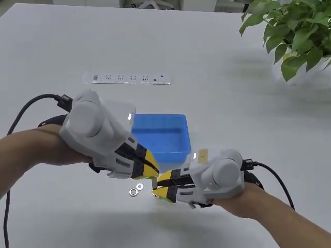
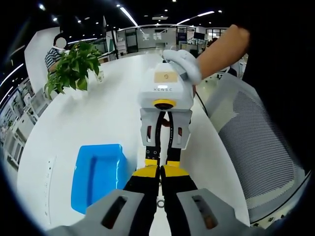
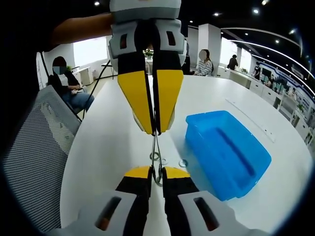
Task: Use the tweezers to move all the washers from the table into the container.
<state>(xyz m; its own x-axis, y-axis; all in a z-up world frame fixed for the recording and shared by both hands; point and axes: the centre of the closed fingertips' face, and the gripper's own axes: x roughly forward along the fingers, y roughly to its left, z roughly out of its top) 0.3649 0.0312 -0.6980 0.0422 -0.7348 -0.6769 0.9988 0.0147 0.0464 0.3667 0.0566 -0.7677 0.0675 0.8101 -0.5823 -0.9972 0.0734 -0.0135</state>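
My left gripper [image 1: 153, 171] and right gripper [image 1: 158, 186] meet tip to tip just in front of the blue container [image 1: 160, 135]. In the right gripper view, thin metal tweezers [image 3: 155, 147] run from my right gripper [image 3: 156, 173] up into the yellow jaws of the left gripper [image 3: 155, 129], and both are shut on them. Three washers [image 3: 164, 161] lie on the white table under the tweezers, beside the container [image 3: 226, 152]. Two washers [image 1: 136, 189] show below the left gripper. In the left gripper view, its jaws [image 2: 160, 172] face the right gripper [image 2: 164, 158], with the container [image 2: 96, 172] to the left.
A white power strip [image 1: 126, 78] lies behind the container. A potted plant [image 1: 295, 31] stands at the back right. Black cables trail from both grippers. A mesh chair [image 3: 39, 147] sits by the table's edge, and people sit in the background.
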